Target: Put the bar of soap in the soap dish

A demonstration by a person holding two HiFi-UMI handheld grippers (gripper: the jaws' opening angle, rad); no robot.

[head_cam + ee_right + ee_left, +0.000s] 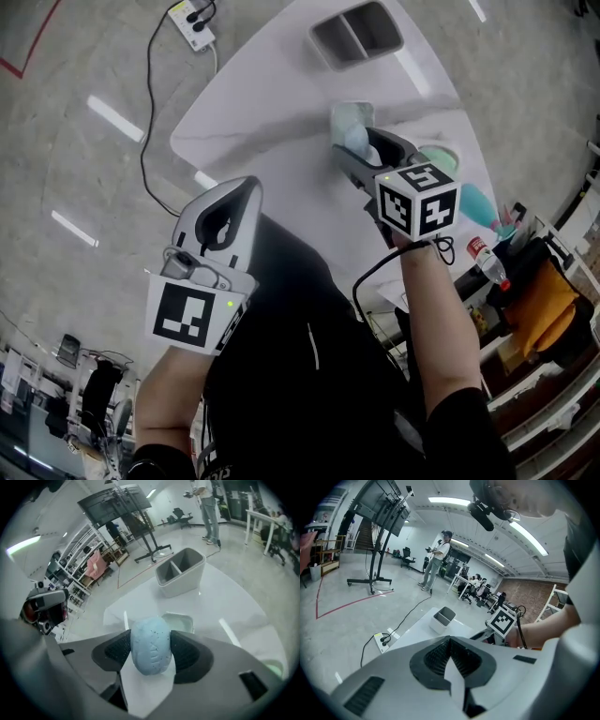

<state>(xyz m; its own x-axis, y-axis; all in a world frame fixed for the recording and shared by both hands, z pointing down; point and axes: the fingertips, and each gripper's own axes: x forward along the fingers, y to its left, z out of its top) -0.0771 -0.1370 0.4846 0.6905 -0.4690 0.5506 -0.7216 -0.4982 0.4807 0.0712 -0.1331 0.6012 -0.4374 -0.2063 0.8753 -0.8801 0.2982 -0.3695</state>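
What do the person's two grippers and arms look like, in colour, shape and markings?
The left gripper and right gripper have light grey shells with black ribbed pads. Each carries a white cube with black square markers. A black cable hangs from the right one. The sleeves are short and black.

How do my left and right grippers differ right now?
The left gripper is shut and empty; the right gripper is clamped on the blue bar of soap. The right gripper hangs over the table near the soap dish; the left gripper sits back by the table's edge. Both share one grey two-jaw design.
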